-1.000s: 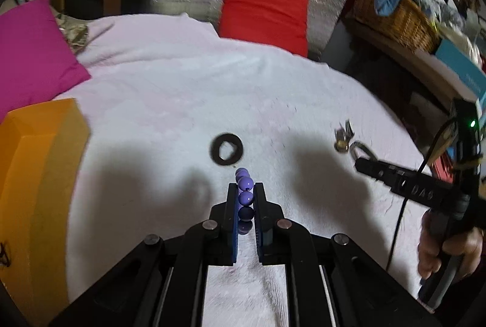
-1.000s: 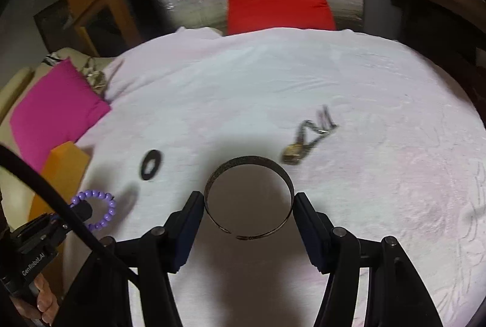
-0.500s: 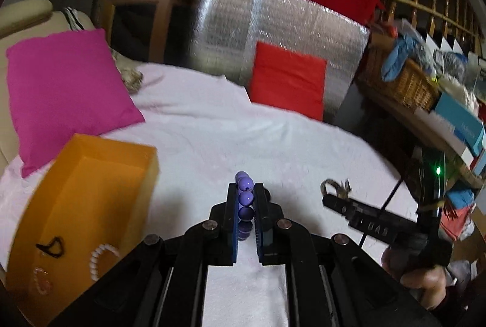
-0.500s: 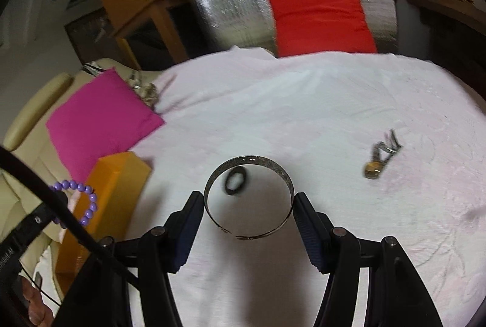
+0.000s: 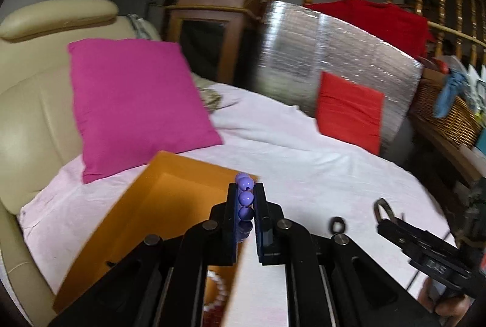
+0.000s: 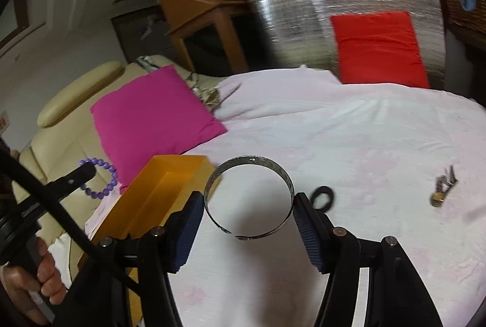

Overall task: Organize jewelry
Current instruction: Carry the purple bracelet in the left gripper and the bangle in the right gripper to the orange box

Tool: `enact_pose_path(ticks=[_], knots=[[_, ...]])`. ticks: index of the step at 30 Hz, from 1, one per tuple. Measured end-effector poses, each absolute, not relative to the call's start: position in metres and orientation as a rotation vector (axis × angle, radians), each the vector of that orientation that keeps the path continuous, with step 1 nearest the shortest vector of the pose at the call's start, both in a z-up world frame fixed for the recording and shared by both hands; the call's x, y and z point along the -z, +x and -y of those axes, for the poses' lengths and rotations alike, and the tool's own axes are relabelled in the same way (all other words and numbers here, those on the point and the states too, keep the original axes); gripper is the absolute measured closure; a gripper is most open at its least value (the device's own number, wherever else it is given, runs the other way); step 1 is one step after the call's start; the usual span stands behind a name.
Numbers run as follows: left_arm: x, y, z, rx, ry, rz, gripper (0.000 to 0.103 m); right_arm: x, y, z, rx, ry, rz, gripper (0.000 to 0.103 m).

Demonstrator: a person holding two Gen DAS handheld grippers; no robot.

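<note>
My left gripper [image 5: 245, 190] is shut on a purple bead bracelet [image 5: 245, 199], held above the near right corner of the orange box [image 5: 127, 229]. The same bracelet [image 6: 101, 175] hangs as a loop from the left gripper at the left of the right wrist view. My right gripper [image 6: 247, 199] is shut on a silver cuff bangle [image 6: 249, 161], its pads pressing both sides, above the white cloth just right of the orange box [image 6: 164, 184]. A black ring [image 6: 323, 196] and a small brass and silver piece [image 6: 442, 190] lie on the cloth.
A white-and-red bead bracelet [image 5: 218, 293] lies inside the box. A pink cushion [image 5: 133, 102] leans on a cream sofa [image 5: 36, 90] behind the box. A red cushion [image 5: 349, 111] and a silver foil panel [image 5: 319, 53] stand at the back; a wicker basket [image 5: 446, 114] sits right.
Both grippers have swung left and risen with their jewelry. The orange box has come from the left edge toward the middle of both views, and the black ring and brass piece have slid right.
</note>
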State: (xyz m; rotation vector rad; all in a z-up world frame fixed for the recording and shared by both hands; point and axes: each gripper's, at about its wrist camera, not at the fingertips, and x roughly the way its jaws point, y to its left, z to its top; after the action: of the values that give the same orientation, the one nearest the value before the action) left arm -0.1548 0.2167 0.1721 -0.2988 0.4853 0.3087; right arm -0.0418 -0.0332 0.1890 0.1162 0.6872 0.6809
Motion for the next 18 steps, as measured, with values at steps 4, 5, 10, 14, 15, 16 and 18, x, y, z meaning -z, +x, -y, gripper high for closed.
enact_pose_path(ticks=[4,5,10,14,15,16,18], knots=[[-0.162,-0.156,-0.24,-0.372,-0.301,-0.499,0.094,-0.187,-0.049,0.012,-0.718,0.085,-0.685,0.039],[-0.16,-0.157,-0.245,-0.387,-0.301,-0.503,0.094,-0.186,-0.051,0.006,-0.731,0.078,-0.685,0.039],[-0.147,-0.157,-0.268,-0.455,-0.297,-0.528,0.094,-0.181,-0.059,-0.018,-0.77,0.045,-0.689,0.039],[-0.136,-0.156,-0.285,-0.501,-0.295,-0.558,0.094,-0.179,-0.064,-0.037,-0.796,0.022,-0.692,0.039],[-0.133,-0.155,-0.289,-0.511,-0.294,-0.569,0.094,-0.178,-0.066,-0.042,-0.804,0.018,-0.693,0.039],[-0.13,-0.153,-0.293,-0.523,-0.291,-0.579,0.094,-0.178,-0.066,-0.045,-0.809,0.014,-0.694,0.039],[-0.125,-0.149,-0.299,-0.539,-0.29,-0.594,0.094,-0.178,-0.067,-0.055,-0.82,-0.003,-0.694,0.039]])
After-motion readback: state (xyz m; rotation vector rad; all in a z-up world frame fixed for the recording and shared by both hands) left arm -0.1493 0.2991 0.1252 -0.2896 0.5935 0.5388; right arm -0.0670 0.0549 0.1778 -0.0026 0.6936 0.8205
